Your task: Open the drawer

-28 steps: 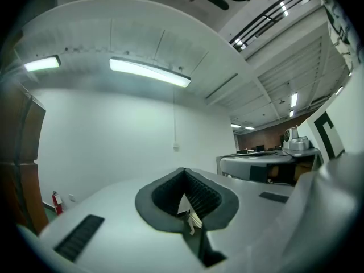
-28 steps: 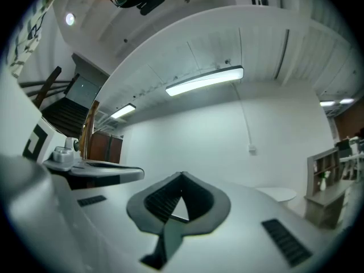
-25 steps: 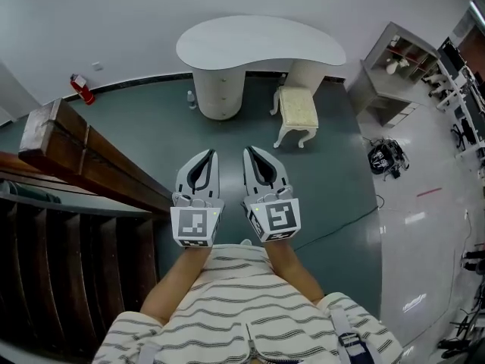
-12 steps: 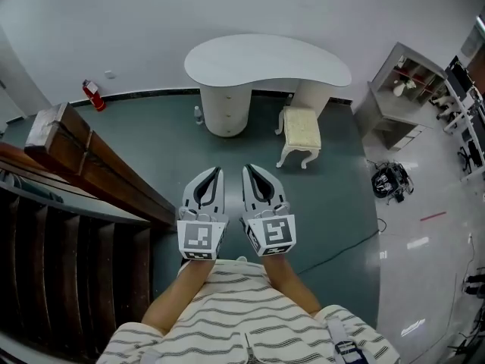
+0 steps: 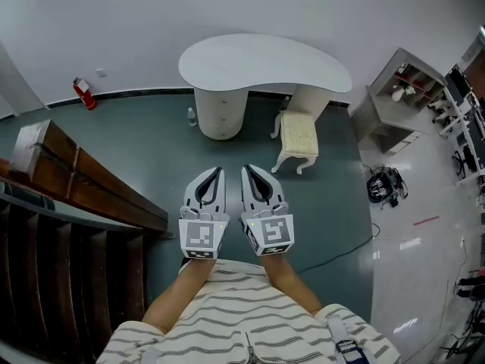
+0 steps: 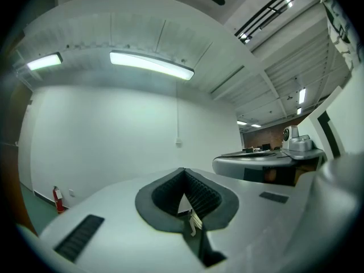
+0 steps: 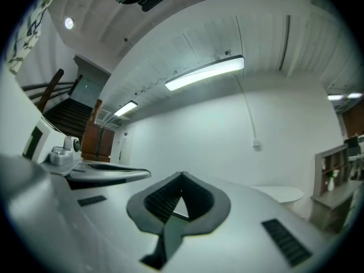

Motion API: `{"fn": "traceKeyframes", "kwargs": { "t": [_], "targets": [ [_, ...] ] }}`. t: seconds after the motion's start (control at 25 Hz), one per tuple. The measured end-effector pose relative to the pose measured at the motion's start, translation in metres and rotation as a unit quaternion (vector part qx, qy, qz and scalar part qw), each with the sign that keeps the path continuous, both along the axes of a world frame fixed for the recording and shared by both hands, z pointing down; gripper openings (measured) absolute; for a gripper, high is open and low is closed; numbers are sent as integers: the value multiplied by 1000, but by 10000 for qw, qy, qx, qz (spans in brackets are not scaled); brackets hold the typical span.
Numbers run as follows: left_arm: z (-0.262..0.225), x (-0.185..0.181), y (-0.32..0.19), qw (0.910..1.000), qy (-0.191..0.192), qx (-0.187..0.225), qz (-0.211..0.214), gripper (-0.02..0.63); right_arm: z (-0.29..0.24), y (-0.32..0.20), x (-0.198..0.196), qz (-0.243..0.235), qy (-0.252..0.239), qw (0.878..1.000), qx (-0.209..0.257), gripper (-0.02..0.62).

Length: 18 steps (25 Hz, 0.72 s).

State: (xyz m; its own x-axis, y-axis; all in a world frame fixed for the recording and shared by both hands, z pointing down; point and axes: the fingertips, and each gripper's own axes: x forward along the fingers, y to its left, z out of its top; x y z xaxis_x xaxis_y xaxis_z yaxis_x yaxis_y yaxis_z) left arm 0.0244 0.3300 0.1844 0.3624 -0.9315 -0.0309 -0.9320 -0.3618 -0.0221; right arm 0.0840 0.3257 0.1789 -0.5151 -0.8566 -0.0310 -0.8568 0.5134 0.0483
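A white kidney-shaped desk [image 5: 265,61] stands against the far wall. Its round pedestal [image 5: 221,111] holds the stacked drawers, all shut. Both grippers are held level, side by side, in front of the person's striped shirt and well short of the desk. My left gripper [image 5: 216,171] is shut with nothing in it, its tips meeting in the left gripper view [image 6: 183,170]. My right gripper [image 5: 246,170] is likewise shut and empty [image 7: 182,176]. In the right gripper view the desk top [image 7: 280,193] shows far off to the right.
A cream stool [image 5: 298,131] stands by the desk's right side. A small bottle [image 5: 192,117] sits left of the pedestal and a fire extinguisher [image 5: 82,93] by the wall. A wooden stair railing [image 5: 83,180] runs at left. At right stand a shelf unit [image 5: 398,82], black gear [image 5: 383,182] and a floor cable [image 5: 333,252].
Both grippers have drifted a little forward together, still shut. The head view has shifted, so the stair railing now sits further left and lower in the picture.
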Motion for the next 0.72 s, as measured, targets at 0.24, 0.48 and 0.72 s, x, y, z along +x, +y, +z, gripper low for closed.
{"fn": "traceKeyframes", "kwargs": {
  "t": [0.24, 0.48, 0.72],
  "targets": [
    [6, -14, -73, 10000, 1, -36, 88, -2, 8, -71, -18, 57, -2, 10000, -57, 14],
    [5, -44, -151, 9999, 15, -79, 97, -2, 9, -146, -44, 195, -3, 9997, -123, 14],
    [1, -72, -226, 9996, 109, -182, 166, -2, 4, -221, -65, 348, 29, 9991, -250, 14]
  ]
}}
